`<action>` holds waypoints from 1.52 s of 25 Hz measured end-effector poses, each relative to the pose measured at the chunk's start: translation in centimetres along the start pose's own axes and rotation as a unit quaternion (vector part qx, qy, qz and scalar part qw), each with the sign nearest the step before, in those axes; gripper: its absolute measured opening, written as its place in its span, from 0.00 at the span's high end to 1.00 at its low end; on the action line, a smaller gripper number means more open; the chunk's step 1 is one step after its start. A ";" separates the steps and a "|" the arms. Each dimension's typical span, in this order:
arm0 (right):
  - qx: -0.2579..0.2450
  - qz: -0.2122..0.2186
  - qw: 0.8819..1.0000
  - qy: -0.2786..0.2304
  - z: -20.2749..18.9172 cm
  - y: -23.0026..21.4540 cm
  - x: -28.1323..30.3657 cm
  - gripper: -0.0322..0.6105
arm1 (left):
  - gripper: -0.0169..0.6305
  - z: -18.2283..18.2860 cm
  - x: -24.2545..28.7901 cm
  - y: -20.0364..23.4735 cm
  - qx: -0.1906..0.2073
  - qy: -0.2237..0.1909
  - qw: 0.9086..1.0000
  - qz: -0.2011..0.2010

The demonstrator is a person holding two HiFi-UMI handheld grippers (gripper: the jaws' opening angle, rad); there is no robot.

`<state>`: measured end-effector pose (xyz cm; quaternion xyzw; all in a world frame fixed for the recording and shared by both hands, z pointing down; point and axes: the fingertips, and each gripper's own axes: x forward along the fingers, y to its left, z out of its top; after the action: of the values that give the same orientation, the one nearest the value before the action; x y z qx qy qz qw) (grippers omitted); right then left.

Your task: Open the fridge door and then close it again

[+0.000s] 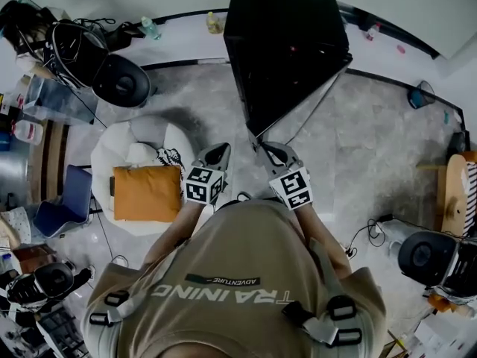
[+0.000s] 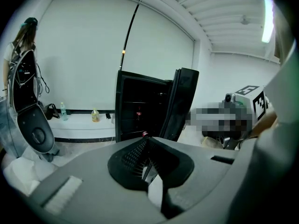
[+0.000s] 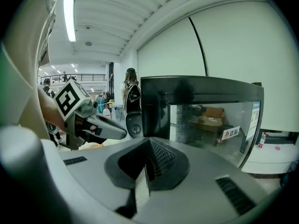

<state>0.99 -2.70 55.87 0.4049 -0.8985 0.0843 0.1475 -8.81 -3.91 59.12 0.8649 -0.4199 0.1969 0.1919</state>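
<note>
The black fridge stands just ahead of me, with its glass door swung open to the right. In the left gripper view the fridge's dark inside shows, and the door stands edge-on beside it. The right gripper view faces the door's glass pane. My left gripper and right gripper hang side by side near my chest, short of the fridge and touching nothing. Both are shut and hold nothing: the left jaws and the right jaws meet at their tips.
A white beanbag with an orange cushion lies on the floor to my left. Black seat shells stand at the far left. Bottles sit on the low ledge behind the fridge. A round wooden table and a black device are at the right.
</note>
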 end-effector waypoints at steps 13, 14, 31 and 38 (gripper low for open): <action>-0.010 -0.011 1.000 0.019 1.1 -1.9 4.0 0.96 | 0.97 0.0 -0.9 4.0 -0.012 -0.021 1.000 -0.009; -0.013 -0.006 1.000 0.019 1.2 -2.1 4.3 0.96 | 0.97 0.1 -0.8 4.2 -0.016 -0.022 1.000 -0.005; 0.002 0.068 0.998 0.000 3.1 -3.2 8.4 0.96 | 0.97 3.7 2.1 6.7 -0.023 -0.011 0.999 0.037; 0.006 0.106 0.994 -0.002 3.6 -4.6 10.0 0.96 | 0.97 5.0 4.7 7.6 -0.027 -0.003 0.998 0.051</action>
<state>-2.56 -13.73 55.94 0.3086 -0.9361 0.1036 0.1336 -11.34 -13.82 58.47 0.8374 -0.4693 0.1920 0.2039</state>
